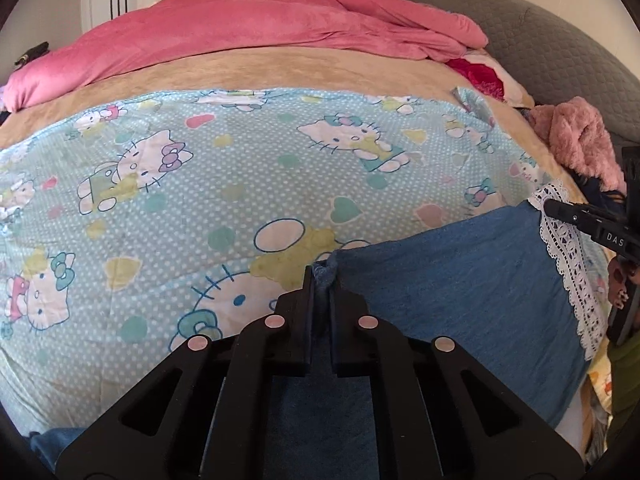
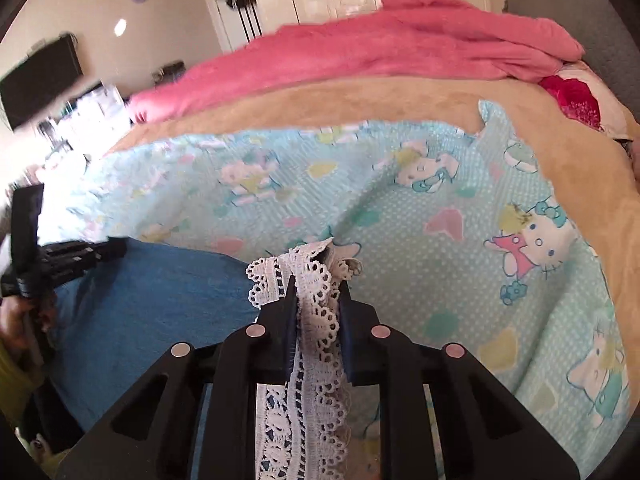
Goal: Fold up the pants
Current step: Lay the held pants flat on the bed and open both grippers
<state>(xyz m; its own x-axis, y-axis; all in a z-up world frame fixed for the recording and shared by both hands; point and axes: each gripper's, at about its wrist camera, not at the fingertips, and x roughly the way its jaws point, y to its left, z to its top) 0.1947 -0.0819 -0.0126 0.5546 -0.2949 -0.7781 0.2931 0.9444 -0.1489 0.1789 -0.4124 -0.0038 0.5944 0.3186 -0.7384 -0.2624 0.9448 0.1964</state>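
Holding the blue cloth pants with the white lace hem, both tongs are clenched: left tongs pinching blue cloth, right tongs pinching lace. Stretching left-to-right between them, the pants are hanging near, over the cartoon-cat bed sheet.

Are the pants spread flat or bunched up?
Mostly spread: the pants stretch smooth between the left claw and the right claw, which pinches the lace hem.

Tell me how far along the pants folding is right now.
Early on. Both corners are gripped: the left gripper is shut on the blue pants, and the right gripper is shut on their white lace trim. No finished fold shows yet; carrying the held edge over the sheet is still left.
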